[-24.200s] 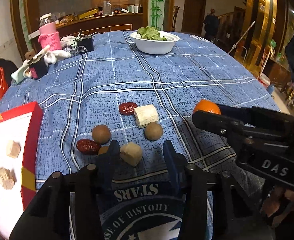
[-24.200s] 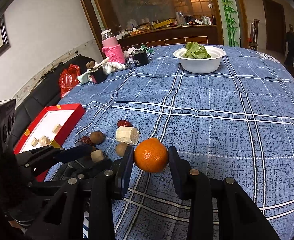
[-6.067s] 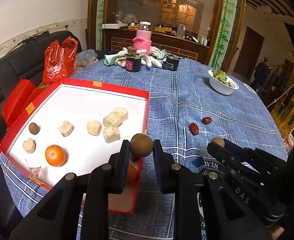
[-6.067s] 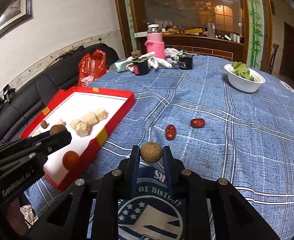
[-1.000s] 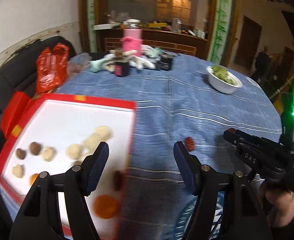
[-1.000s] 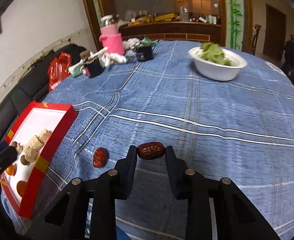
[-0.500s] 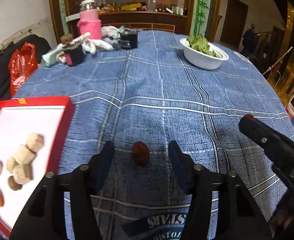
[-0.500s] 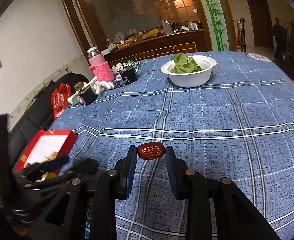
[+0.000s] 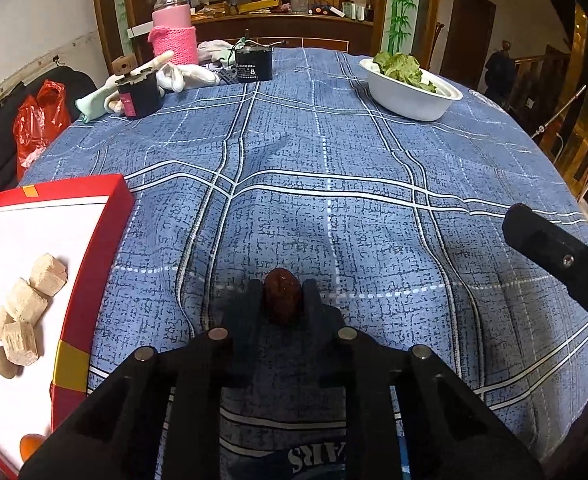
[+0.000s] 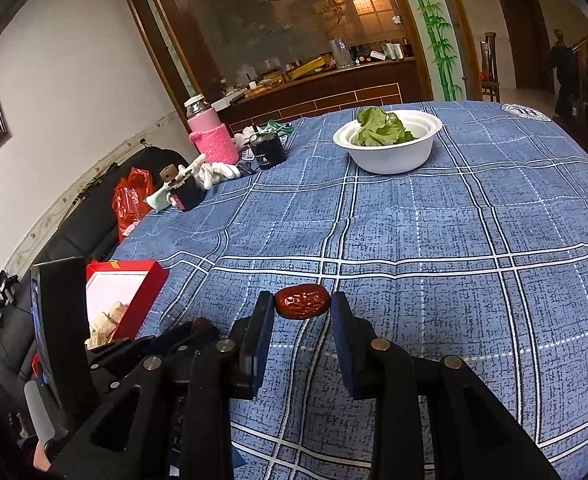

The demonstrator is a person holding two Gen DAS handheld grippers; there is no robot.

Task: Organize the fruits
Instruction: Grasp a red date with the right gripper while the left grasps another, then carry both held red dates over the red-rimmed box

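Left wrist view. The left gripper [image 9: 281, 300] has just been closing and its jaws now pinch a dark red date [image 9: 281, 297] end-on, down at the blue checked tablecloth [image 9: 334, 216] in the near middle of the table. Whether the date has left the cloth cannot be told. The red box [image 9: 89, 264] lies near left, with pale cubes [image 9: 33, 300], brown round fruits and oranges inside. A tip of the right gripper [image 9: 554, 248] shows at the right edge. Far side: white bowl of greens [image 9: 410, 88], pink bottle [image 9: 173, 28].

Handling, judged: the date is small, light, wrinkled and slightly yielding, not fragile. Skin may be tacky or glossy. A grip across its short waist, as here, looks sound; excess squeeze would only dent it.

Right wrist view. The right gripper [image 10: 302, 308] grips a second red date [image 10: 302, 301] lengthwise, pads on its two ends, and the date looks clear of the cloth. The left gripper's body is at near left, in front of the red box.

Handling, judged: an end-to-end hold on an oval fruit is the less secure one; it could pivot or pop out if tilted sharply. Carry level to the box and release low.
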